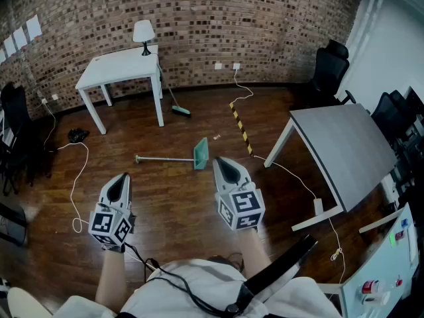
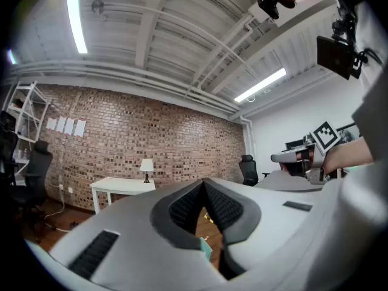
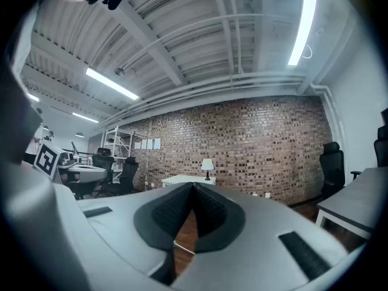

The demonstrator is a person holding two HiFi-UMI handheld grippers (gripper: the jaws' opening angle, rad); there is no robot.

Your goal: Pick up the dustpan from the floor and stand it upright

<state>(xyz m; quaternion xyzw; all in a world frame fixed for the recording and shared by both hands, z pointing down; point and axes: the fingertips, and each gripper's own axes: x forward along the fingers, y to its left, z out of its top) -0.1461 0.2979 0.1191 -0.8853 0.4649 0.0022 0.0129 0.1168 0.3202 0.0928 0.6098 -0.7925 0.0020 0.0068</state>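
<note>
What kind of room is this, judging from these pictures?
Most likely an office or studio workroom: a brick wall, a white table and a grey desk, and black office chairs on a wooden floor.

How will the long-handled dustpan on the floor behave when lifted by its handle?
The dustpan looks thin plastic, so probably light. Its straight handle seems stiff, but the pan end may sag. Upright, it could tip easily.

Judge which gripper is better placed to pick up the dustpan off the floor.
Right, marginally. In the head view the right gripper shows nearest the dustpan, by its teal pan; the left gripper sits off beside the handle's far end. Both are shut and level, so either must open and come down first.
</note>
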